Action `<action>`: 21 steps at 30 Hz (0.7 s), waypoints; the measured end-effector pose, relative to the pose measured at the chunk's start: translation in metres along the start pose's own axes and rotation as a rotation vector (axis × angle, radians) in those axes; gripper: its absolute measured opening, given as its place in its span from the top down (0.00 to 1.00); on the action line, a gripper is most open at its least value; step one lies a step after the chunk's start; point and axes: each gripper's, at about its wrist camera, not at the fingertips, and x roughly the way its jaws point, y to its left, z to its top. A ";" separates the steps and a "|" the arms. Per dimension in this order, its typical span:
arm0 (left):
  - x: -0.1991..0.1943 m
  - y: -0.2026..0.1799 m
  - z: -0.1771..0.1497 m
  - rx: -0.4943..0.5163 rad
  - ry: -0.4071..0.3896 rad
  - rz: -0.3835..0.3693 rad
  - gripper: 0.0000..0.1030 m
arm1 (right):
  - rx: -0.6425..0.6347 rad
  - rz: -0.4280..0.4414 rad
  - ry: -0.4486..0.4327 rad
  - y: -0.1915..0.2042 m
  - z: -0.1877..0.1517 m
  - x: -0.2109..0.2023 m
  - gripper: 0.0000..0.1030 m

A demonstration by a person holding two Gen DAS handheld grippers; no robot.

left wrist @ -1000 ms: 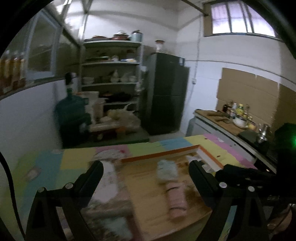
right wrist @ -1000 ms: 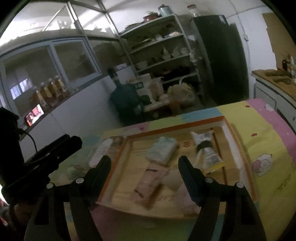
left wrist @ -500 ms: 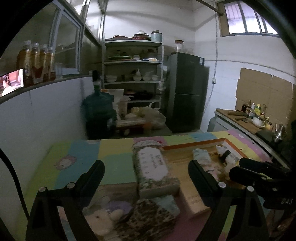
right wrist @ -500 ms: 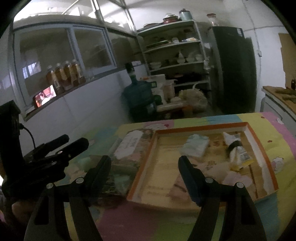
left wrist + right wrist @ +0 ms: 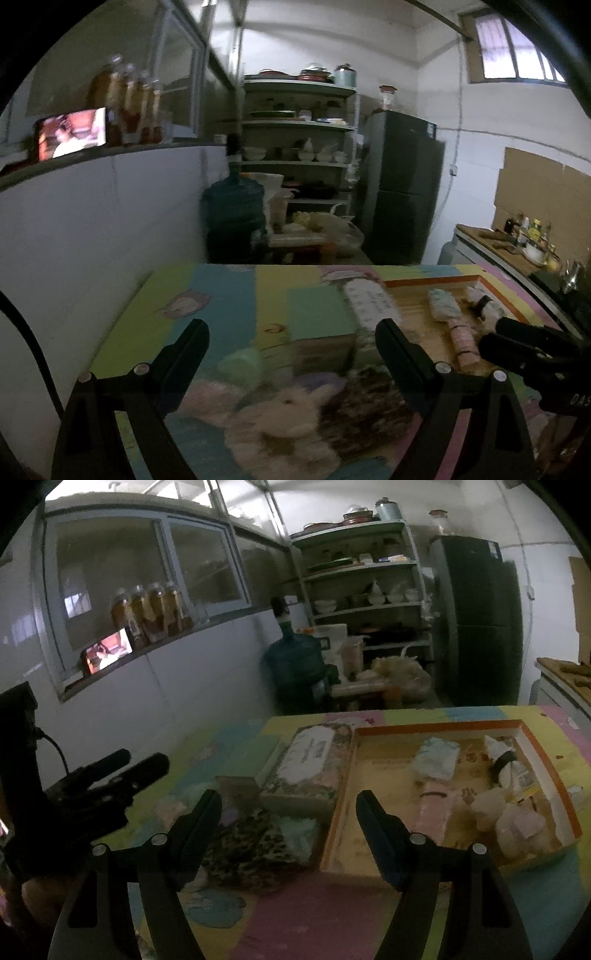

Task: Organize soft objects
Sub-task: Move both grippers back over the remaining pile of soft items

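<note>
An orange-rimmed wooden tray (image 5: 436, 734) lies on the colourful mat and holds a pale blue pack (image 5: 436, 762), a pink roll (image 5: 434, 810), a white tube (image 5: 504, 760) and a pale plush toy (image 5: 509, 818). Left of the tray lie a tissue pack (image 5: 310, 764), a dark patterned cloth (image 5: 255, 843) and a mint soft item (image 5: 299, 834). In the left wrist view a blurred plush toy (image 5: 284, 417) and the dark cloth (image 5: 365, 410) lie below my open left gripper (image 5: 291, 332). My right gripper (image 5: 288, 805) is open and empty above the cloth.
A white wall (image 5: 92, 229) borders the mat's left side. A blue water jug (image 5: 295, 664), shelves (image 5: 362, 576) and a dark fridge (image 5: 476, 624) stand behind the table. A counter with bottles (image 5: 517, 236) is at the right.
Both grippers have swung left, away from the tray, toward the loose soft items on the mat. Both stay open and empty.
</note>
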 end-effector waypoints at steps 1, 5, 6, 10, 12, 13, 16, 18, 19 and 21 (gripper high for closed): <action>-0.002 0.010 -0.002 -0.015 0.000 0.006 0.11 | -0.003 -0.006 0.004 0.003 -0.002 0.003 0.26; -0.006 0.034 -0.009 -0.044 -0.005 0.028 0.11 | -0.007 -0.015 0.027 0.010 -0.008 0.012 0.26; -0.007 0.040 -0.011 -0.048 -0.005 0.032 0.11 | -0.007 -0.014 0.035 0.013 -0.010 0.015 0.26; -0.011 0.057 -0.021 -0.054 -0.004 0.036 0.11 | -0.016 -0.010 0.055 0.023 -0.017 0.026 0.26; -0.013 0.067 -0.027 -0.063 -0.001 0.021 0.11 | -0.021 -0.005 0.064 0.028 -0.022 0.029 0.26; -0.014 0.070 -0.030 -0.066 0.000 0.014 0.11 | -0.025 0.004 0.072 0.031 -0.025 0.032 0.26; -0.014 0.080 -0.041 -0.072 0.014 -0.009 0.11 | -0.045 0.025 0.094 0.041 -0.034 0.040 0.26; -0.012 0.081 -0.047 -0.071 0.030 -0.023 0.11 | -0.055 0.023 0.105 0.046 -0.039 0.045 0.26; -0.010 0.082 -0.050 -0.071 0.041 -0.032 0.11 | -0.055 0.022 0.116 0.048 -0.042 0.049 0.26; -0.002 0.083 -0.059 -0.068 0.078 -0.050 0.11 | -0.047 0.027 0.128 0.049 -0.045 0.053 0.26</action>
